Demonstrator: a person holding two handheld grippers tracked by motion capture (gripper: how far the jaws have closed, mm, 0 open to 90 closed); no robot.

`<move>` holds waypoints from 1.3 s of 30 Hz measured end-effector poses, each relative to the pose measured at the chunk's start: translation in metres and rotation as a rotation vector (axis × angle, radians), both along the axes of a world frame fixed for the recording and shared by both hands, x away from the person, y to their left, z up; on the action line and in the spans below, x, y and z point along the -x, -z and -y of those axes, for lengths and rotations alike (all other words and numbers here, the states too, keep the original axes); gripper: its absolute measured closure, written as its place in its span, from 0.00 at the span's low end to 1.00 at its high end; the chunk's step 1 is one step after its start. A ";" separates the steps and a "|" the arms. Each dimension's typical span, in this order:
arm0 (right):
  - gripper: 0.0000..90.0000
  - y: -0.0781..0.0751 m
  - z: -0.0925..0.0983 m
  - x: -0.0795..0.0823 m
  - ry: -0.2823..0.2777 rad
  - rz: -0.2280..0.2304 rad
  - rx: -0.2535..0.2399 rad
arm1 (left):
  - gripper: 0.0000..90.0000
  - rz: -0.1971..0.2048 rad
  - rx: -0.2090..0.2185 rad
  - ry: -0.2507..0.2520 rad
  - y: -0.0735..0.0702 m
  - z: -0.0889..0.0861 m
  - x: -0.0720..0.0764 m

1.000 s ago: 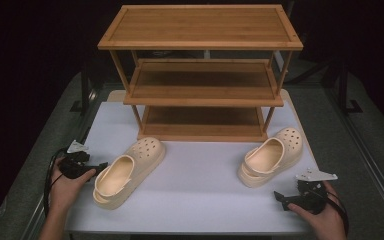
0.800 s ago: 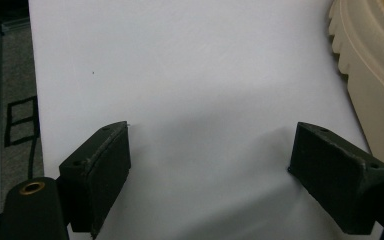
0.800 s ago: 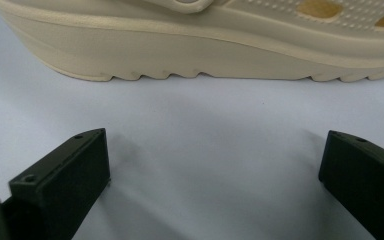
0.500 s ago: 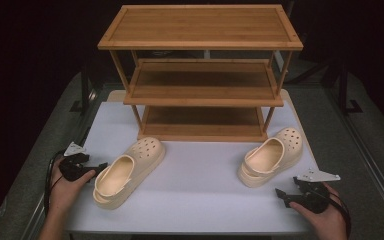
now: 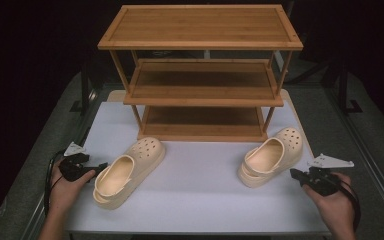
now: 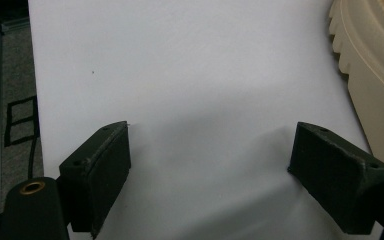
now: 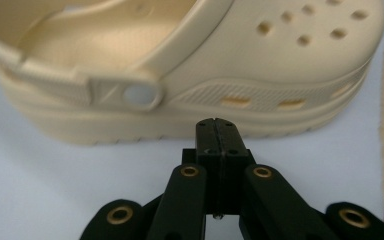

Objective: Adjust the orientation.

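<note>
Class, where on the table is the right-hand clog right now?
In the high view the right clog lies on the table's right side, just in front of the rack's right leg, with the right gripper beside its heel.

Cream clogs [image 5: 129, 172] with round holes, brown wooden rack [image 5: 200, 75], white table [image 5: 200, 200].

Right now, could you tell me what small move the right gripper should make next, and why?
Probably reopen it. The right gripper has just closed with nothing between its jaws, stopping short of the right clog. It would need open jaws before easing forward to take the clog's side.
</note>
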State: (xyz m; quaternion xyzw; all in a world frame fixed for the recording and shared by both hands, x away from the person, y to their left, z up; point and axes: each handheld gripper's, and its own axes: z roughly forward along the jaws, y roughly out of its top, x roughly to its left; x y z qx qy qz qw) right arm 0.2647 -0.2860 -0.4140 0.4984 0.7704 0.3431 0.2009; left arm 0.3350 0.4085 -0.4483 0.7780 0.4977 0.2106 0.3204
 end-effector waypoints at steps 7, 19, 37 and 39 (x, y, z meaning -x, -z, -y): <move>1.00 -0.026 0.019 -0.035 0.049 -0.002 -0.015 | 0.17 0.002 0.004 -0.003 0.000 0.000 0.000; 1.00 -0.037 0.053 -0.111 0.116 -0.017 -0.045 | 0.17 -0.001 0.003 -0.003 0.000 0.000 0.000; 1.00 0.008 0.067 -0.169 0.173 -0.174 -0.049 | 0.17 0.000 0.002 -0.003 0.000 0.000 0.000; 1.00 0.008 0.065 -0.169 0.165 -0.181 -0.050 | 0.17 0.000 0.002 -0.003 0.000 0.000 0.000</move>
